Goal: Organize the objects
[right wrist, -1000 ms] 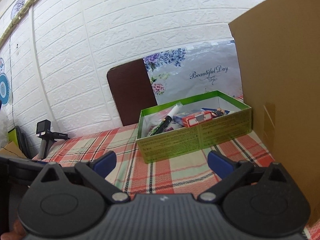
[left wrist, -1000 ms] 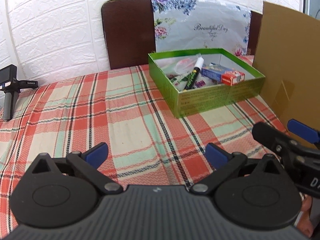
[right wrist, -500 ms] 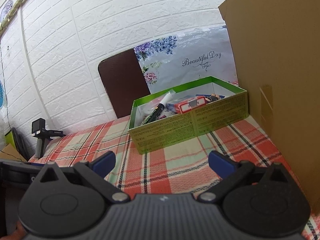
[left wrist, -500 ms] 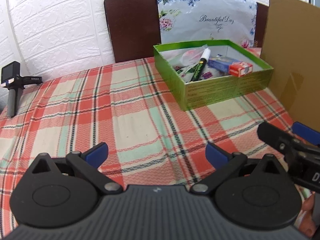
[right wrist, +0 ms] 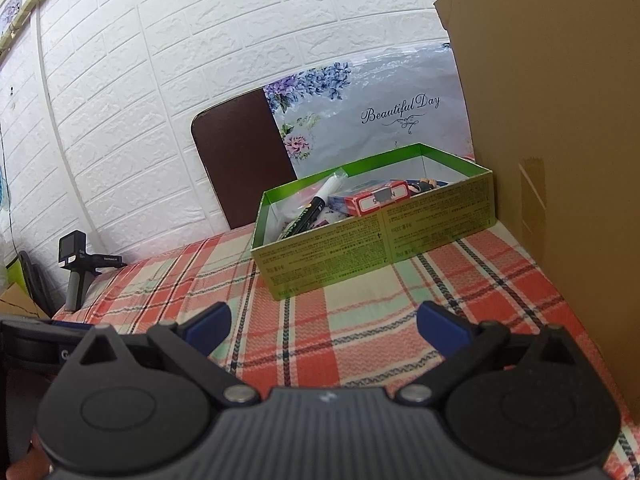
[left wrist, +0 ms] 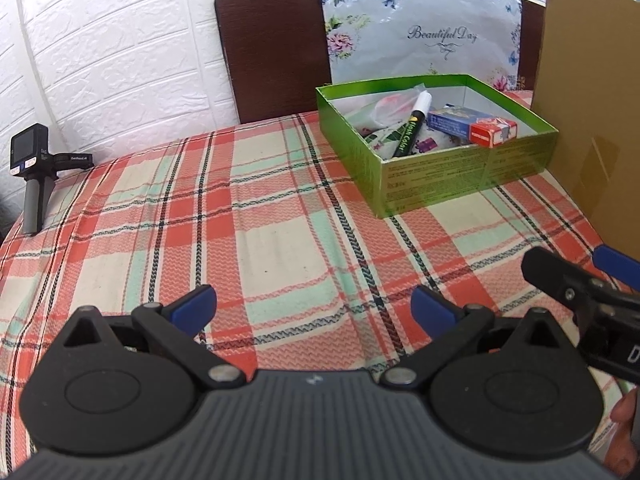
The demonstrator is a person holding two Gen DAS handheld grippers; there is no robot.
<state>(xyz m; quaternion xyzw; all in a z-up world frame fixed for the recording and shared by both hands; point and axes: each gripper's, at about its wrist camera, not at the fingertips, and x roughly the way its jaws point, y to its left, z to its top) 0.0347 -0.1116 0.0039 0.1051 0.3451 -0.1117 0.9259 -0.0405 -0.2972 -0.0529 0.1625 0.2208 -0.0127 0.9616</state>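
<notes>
A red, cream and mint plaid cloth [left wrist: 256, 240] covers the surface, possibly a table. On it rest a green box [left wrist: 460, 172], a small handled camera [left wrist: 34, 176], and upright cardboard [left wrist: 592, 112].

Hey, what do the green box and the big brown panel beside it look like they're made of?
Green box: likely thin printed paperboard, slightly glossy, with fine print on its sides and a white inside. Brown panel: apparently plain matte cardboard, with a faint crease mark.

"Beautiful Day" runs in script across the grey flower-printed plastic sheet [left wrist: 424, 36] behind the open green cardboard box [left wrist: 460, 168]. Inside that box, the black white-capped marker [left wrist: 410, 130] reads "Flash Color".
</notes>
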